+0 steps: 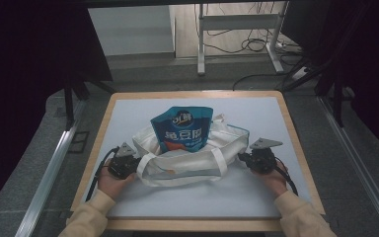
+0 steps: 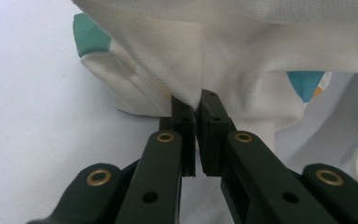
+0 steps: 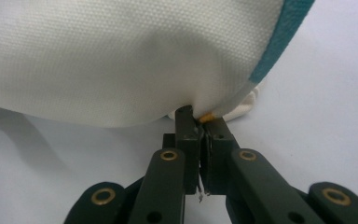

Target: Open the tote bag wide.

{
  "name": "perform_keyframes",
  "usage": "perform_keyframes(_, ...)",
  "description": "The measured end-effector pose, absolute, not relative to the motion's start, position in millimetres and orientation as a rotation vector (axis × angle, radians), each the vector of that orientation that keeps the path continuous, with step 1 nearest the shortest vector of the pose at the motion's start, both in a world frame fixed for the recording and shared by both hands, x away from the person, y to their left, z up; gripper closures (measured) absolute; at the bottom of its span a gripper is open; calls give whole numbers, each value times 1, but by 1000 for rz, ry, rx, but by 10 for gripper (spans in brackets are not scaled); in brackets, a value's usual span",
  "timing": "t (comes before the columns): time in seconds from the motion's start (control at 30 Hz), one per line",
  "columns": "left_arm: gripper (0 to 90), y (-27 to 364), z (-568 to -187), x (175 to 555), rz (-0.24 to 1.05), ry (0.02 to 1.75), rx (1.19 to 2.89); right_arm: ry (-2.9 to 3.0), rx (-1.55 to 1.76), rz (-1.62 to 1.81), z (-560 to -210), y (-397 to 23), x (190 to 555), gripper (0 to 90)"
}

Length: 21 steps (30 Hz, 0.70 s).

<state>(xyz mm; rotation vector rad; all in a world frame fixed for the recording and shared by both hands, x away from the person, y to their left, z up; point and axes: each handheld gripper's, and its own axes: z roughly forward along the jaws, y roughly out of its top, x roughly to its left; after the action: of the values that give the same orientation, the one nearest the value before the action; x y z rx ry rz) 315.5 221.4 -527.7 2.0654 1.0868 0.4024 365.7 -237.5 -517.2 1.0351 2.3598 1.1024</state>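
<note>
White canvas tote bag with teal trim (image 1: 187,160) sits mid-surface, soft and floppy. Left gripper (image 1: 128,165) and right gripper (image 1: 254,159) each pinch cloth at its ends. Farther back, the blue plastic pouch (image 1: 182,129) inside adds weight, so grab seams.

Both forearms are reaching in from the near edge, sleeves showing, hands spread apart. The left hand is holding the left gripper (image 1: 124,163), its jaws pinching together on white fabric. The right hand is holding the right gripper (image 1: 260,159), its jaws likewise clamping onto white fabric.
</note>
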Motion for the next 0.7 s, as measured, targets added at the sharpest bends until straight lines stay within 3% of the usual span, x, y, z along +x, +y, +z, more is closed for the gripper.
perform_keyframes(0.2,846,224,-526,313,412,1082,2056,2357,1053,1125,-516,-240,366,849)
perform_keyframes(0.37,775,225,-522,309,411,1087,2029,2349,1052,1135,-515,-241,365,833)
perform_keyframes(0.4,688,227,-517,305,429,1085,2018,2348,1050,1132,-513,-242,364,710)
perform_keyframes(0.5,610,231,-508,297,438,1076,2007,2315,1059,1119,-509,-244,360,539)
perform_keyframes(0.7,533,251,-480,281,457,1087,1876,2201,1082,1182,-486,-257,347,459)
